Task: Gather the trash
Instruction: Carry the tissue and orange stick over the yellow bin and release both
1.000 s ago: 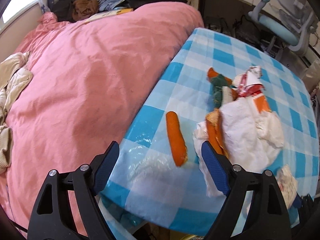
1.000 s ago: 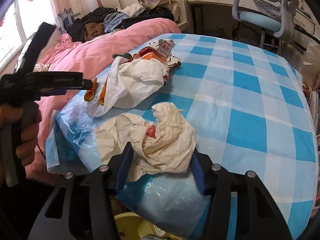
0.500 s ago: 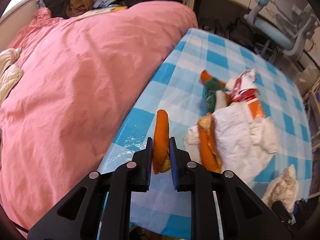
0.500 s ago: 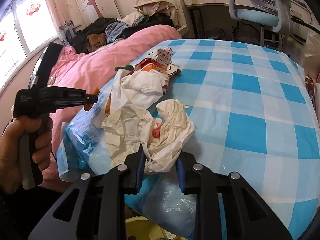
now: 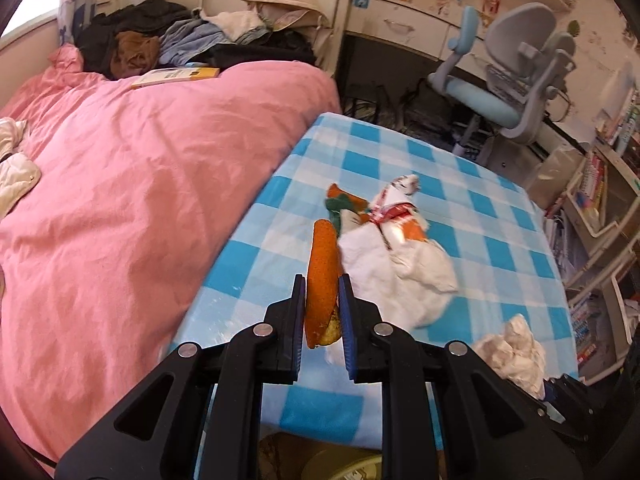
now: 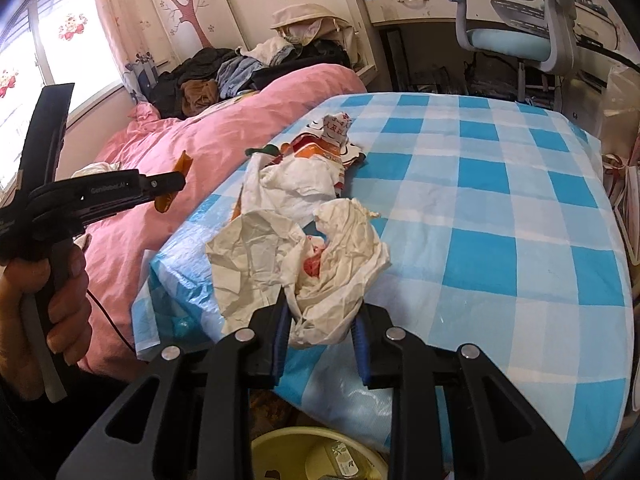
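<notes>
— While your left claw (image 5: 322, 312) is pinched tight on the orange peel (image 5: 321, 268), where does that peel sit?

— You hold it upright between the two blue pads, lifted off the table (image 5: 492, 220), with its lower end showing a pale inner side. In the right wrist view you can see the same peel (image 6: 181, 164) poking out of that claw beside the pink bed (image 5: 140, 184).

— And your right claw (image 6: 320, 334)?

— Its fingers are drawn in against the crumpled white paper wad (image 6: 304, 256), which has a red smear in its folds. You grip it at the near edge of the table; whether the wad is clear of the checked blue cloth I cannot tell.

— What trash is left on the table?

— You have a white plastic bag (image 5: 392, 272) lying near the middle, with a printed orange-and-red wrapper (image 5: 400, 208) touching its far side and a green scrap (image 5: 338, 204) just beside that.

— Anything below?

— You can see a yellow bin (image 6: 316, 456) under the table's near edge, between your right claw's arms.
</notes>
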Demonstrator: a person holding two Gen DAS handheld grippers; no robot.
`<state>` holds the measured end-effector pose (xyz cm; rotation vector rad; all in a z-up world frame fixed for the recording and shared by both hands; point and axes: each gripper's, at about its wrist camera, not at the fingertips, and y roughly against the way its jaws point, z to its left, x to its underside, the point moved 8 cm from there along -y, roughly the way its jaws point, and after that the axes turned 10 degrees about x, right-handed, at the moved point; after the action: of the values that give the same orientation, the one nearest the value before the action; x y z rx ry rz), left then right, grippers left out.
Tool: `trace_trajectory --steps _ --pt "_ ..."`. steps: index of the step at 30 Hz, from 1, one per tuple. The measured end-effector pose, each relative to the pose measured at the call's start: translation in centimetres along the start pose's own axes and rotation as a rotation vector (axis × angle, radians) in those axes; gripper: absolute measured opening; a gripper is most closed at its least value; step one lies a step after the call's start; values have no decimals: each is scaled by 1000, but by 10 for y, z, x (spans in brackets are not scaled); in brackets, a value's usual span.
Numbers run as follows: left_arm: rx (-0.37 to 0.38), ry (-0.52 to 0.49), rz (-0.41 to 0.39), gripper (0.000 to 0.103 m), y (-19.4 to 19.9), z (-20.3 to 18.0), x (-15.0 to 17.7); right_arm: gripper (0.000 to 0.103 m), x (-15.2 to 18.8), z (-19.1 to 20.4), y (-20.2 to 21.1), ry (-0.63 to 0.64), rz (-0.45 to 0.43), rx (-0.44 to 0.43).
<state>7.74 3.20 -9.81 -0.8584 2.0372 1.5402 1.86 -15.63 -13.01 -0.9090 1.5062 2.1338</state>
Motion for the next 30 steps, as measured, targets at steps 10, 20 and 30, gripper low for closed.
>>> trace_trajectory --steps 10,20,30 --pt "42 -28 -14 16 28 -17 27 28 12 11 29 51 -20 -3" --pt "61 -84 -17 16 49 -35 55 28 45 22 52 118 17 1" --pt "80 -121 18 16 58 -47 84 35 105 35 57 216 168 -5"
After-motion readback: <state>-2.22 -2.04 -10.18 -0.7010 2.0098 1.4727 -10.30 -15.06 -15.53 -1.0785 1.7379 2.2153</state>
